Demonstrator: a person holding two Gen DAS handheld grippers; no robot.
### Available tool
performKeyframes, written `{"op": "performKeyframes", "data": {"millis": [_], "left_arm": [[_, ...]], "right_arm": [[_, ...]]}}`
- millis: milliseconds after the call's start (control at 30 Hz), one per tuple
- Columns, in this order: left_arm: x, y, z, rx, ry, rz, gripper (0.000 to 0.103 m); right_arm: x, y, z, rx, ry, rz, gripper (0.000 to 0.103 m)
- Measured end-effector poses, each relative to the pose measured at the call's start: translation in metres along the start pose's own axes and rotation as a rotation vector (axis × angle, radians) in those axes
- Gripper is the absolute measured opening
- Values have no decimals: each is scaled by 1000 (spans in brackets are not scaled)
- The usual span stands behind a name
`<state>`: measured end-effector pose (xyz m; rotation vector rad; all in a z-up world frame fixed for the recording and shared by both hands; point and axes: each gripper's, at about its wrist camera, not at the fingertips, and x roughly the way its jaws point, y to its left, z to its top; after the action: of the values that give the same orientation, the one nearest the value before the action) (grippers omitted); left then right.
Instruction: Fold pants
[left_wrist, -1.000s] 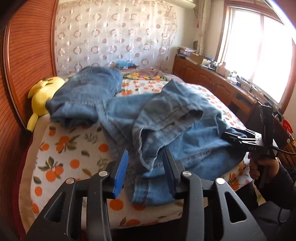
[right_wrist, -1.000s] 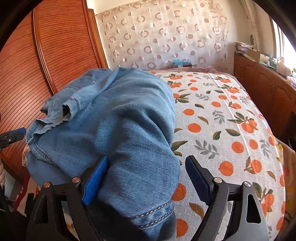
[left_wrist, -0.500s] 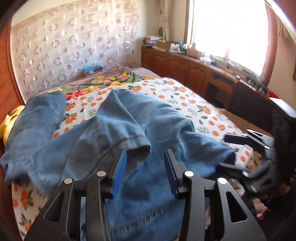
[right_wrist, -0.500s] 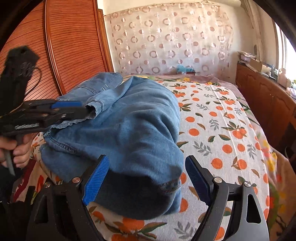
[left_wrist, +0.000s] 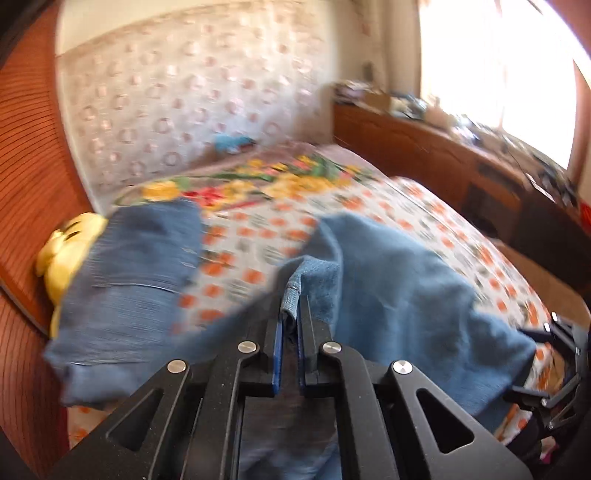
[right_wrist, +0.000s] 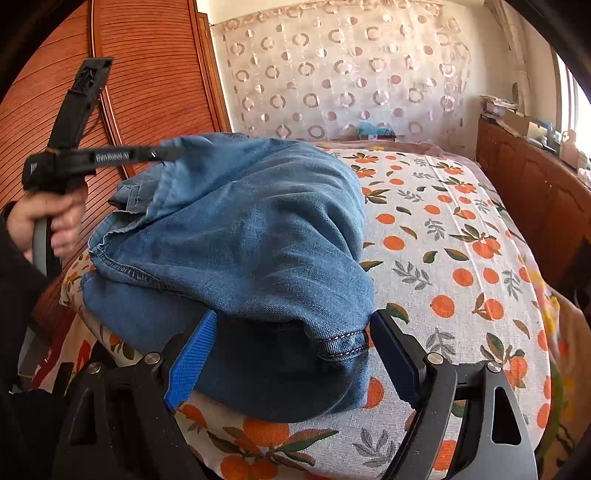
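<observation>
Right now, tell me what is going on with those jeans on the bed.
A person is folding blue denim jeans on the orange-patterned bed sheet. The left tool has just closed and is shut on a hemmed edge of the denim, holding it above the bed. The right tool is open, its jaws straddling a trouser-leg end without pressing it. The jeans are bunched, not yet folded flat.

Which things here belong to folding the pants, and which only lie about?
Belong to the job:
- blue denim pants on the bed
- left gripper, just closed on a denim hem
- right gripper, open astride a pant leg

Only lying about:
- yellow plush toy
- orange-printed bed sheet
- wooden side cabinet
</observation>
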<state>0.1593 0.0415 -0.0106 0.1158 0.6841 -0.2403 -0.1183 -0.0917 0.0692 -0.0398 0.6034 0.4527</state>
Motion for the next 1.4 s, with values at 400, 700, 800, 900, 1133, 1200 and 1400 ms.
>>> {"op": "performKeyframes", "data": {"millis": [400, 700, 800, 900, 1133, 1200, 1400], "left_arm": [[-5, 64, -26, -104, 53, 93, 26], [-41, 32, -92, -92, 70, -30, 46], [-45, 27, -107, -105, 90, -52, 46], [-44, 25, -120, -120, 105, -50, 46], [-45, 26, -129, -156, 84, -77, 42], [-46, 27, -129, -164, 76, -83, 36], [-48, 32, -129, -186, 64, -95, 7]], "right_arm": [[1, 0, 1, 2, -1, -10, 86], [-8, 6, 4, -47, -9, -23, 78], [-13, 9, 7, -83, -11, -34, 75], [-16, 15, 11, -126, -12, -42, 75], [-17, 33, 21, -187, -9, 1, 63], [-10, 36, 20, -201, 11, 10, 57], [9, 34, 18, -252, 65, -34, 8]]}}
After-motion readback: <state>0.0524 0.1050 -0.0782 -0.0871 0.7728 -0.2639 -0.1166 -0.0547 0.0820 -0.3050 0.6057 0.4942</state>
